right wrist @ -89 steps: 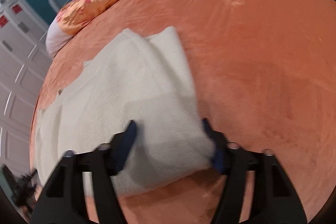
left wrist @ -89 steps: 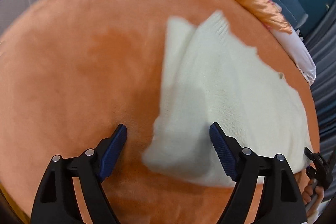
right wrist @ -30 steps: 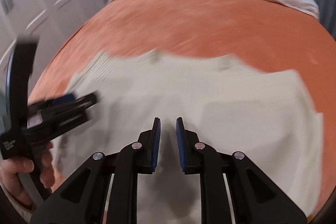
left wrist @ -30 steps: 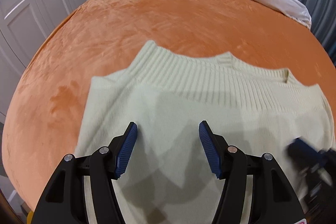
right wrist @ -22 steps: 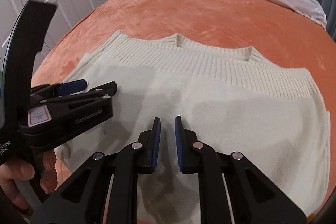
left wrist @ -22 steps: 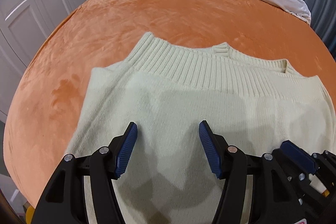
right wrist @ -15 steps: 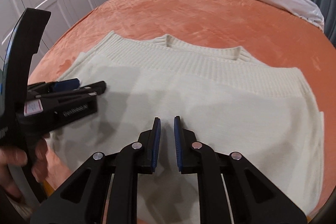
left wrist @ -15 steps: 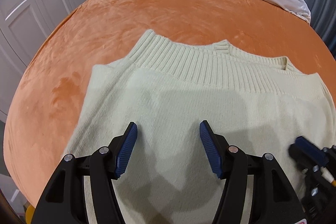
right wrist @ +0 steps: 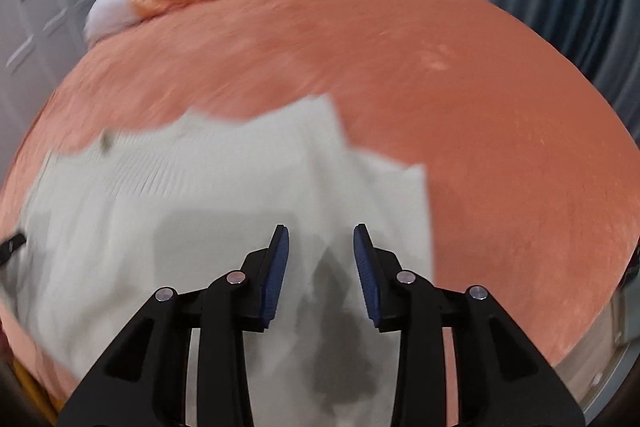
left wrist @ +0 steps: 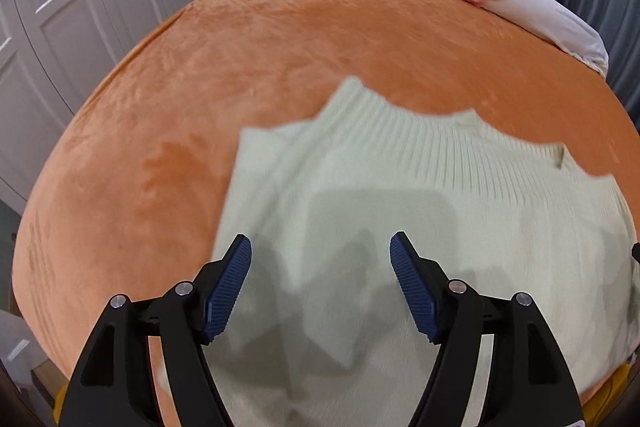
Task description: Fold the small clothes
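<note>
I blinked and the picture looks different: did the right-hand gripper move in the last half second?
Yes. The right gripper swung rightward: the cream sweater now fills the lower left and more orange bedspread shows on the right. Its jaws also opened.

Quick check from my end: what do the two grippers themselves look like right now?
The left gripper and right gripper match: matte black angular plastic fingers with triangular cut-outs and silver rivets at the joints. Each fingertip carries a dark blue ribbed pad. No cables, labels or sleeves are visible.

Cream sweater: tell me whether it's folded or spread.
Partly folded: the cream sweater lies flat on the orange bedspread, with no sleeves showing at its straight side edges.
</note>
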A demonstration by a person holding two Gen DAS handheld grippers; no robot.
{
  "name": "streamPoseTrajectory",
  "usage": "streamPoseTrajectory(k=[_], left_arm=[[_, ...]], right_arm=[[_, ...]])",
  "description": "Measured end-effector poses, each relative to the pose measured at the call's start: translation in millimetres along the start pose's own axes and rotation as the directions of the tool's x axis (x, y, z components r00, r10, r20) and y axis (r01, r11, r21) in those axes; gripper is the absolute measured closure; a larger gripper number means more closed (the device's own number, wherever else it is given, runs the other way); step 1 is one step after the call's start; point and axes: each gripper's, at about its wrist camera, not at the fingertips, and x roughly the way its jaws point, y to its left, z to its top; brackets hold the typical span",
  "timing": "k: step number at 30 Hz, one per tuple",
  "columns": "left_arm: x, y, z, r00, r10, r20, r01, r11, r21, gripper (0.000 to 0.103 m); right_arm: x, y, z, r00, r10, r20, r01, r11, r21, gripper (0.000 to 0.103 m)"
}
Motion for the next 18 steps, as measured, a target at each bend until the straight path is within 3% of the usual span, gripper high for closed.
streamPoseTrajectory(k=[9,13,18], left_arm=[[6,-50,9,1.000,-0.004,0.014,0.002,0.993,0.116,0.033],[13,-60,6,1.000,-0.016,-0.007,0.017,0.992,0.127,0.033],[9,-51,4,1.000,0.002,0.012,-0.003,0.992,0.126,0.033]], right_arm=[[58,2,11,0.999,-0.048,-0.017,0.048,0.999,-0.017,0.065],[42,0,15,0.999,-0.038,0.000,0.038,0.999,0.006,0.065],[1,-14,-10,0.999,-0.031,0.037,0.029,0.999,0.046,0.065]])
